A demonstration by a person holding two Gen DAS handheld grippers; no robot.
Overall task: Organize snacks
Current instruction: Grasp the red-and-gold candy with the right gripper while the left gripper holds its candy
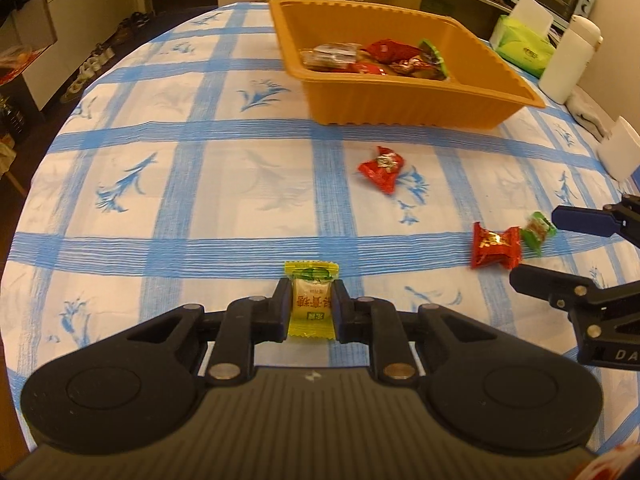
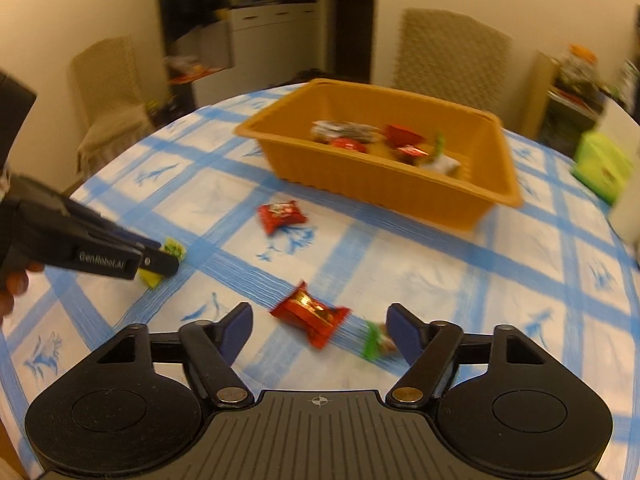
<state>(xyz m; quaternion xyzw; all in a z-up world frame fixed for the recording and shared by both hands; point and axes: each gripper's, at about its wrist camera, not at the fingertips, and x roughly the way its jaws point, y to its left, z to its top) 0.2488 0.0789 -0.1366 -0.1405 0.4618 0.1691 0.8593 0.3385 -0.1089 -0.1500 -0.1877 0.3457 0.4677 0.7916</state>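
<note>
Blue-checked tablecloth (image 1: 248,184), left hand-held gripper (image 1: 311,307) clamping yellow candy (image 1: 311,300), right hand-held gripper (image 2: 319,330) seemingly parted.

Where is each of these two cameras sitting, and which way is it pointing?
Left wrist view: sits on the left gripper, facing down its fingers across the checked table toward the orange tray; its jaws pinch a yellow candy.
Right wrist view: sits on the right gripper, aimed at the same tray; jaws open around a red candy, and a hand shows at the picture's left edge.
Shared: tray, table, loose candies, each other's gripper.
</note>
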